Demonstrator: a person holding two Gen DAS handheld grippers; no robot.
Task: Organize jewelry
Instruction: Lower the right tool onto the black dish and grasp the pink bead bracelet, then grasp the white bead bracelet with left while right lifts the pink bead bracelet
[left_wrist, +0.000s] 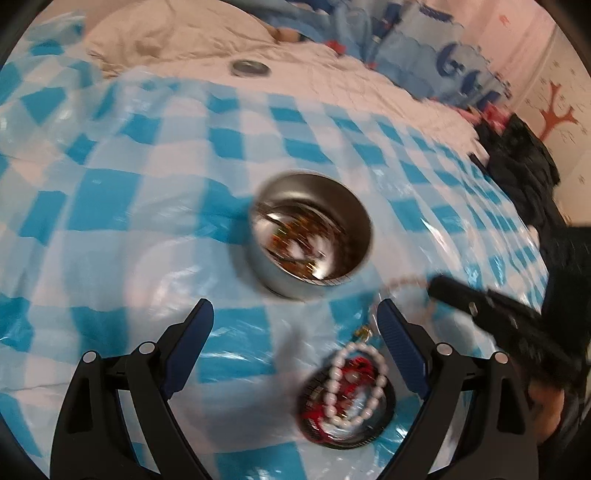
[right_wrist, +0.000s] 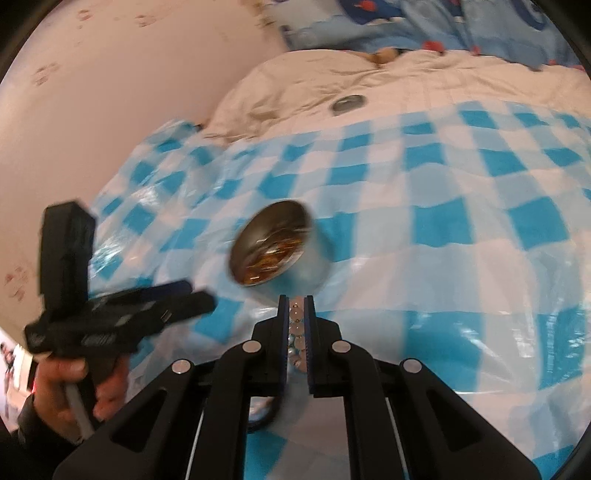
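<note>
A round metal tin (left_wrist: 310, 236) holding several pieces of jewelry stands on the blue-and-white checked plastic sheet (left_wrist: 147, 206); it also shows in the right wrist view (right_wrist: 277, 249). My left gripper (left_wrist: 295, 332) is open and empty, just in front of the tin. Between its fingers lies a pile with a pearl bracelet (left_wrist: 354, 387), red pieces and a dark ring. My right gripper (right_wrist: 296, 306) is shut on a string of pale beads (right_wrist: 295, 332), close in front of the tin. In the left wrist view the right gripper (left_wrist: 439, 286) holds a bead strand (left_wrist: 402, 282).
The tin's lid (left_wrist: 250, 68) lies farther back on the cream bedspread (left_wrist: 332, 85). Blue pillows (left_wrist: 424, 48) are at the back, dark clothing (left_wrist: 524, 162) at the right edge. A pink wall (right_wrist: 92, 92) is to the left in the right wrist view.
</note>
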